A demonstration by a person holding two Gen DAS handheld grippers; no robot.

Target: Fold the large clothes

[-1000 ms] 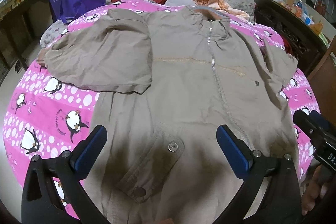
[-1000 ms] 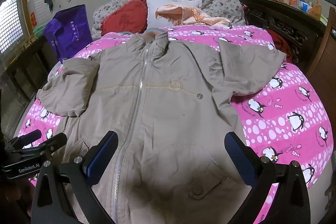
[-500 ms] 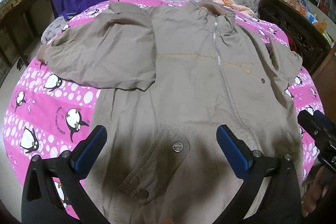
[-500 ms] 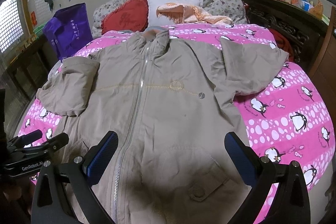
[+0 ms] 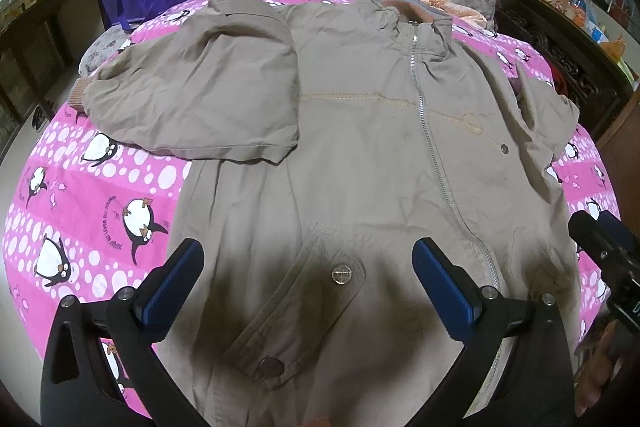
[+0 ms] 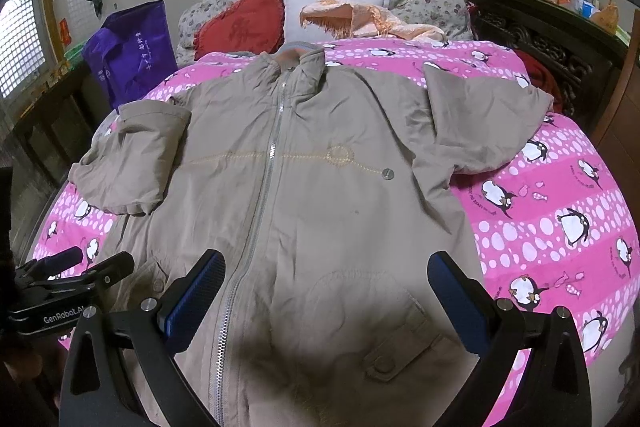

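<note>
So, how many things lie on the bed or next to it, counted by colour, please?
Khaki: 1, the jacket
Red: 1, the heart cushion
White: 1, the pillow
Peach: 1, the fringed cloth
Purple: 1, the bag beside the bed
Total: 5

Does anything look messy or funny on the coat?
A little. The coat lies flat and zipped, but its sleeves are bunched and crumpled, one folded onto the chest. Nothing looks torn or spilled.

Khaki jacket (image 5: 360,155) on pink bedspread (image 5: 80,203) (penguin-printed, white-dotted).
</note>
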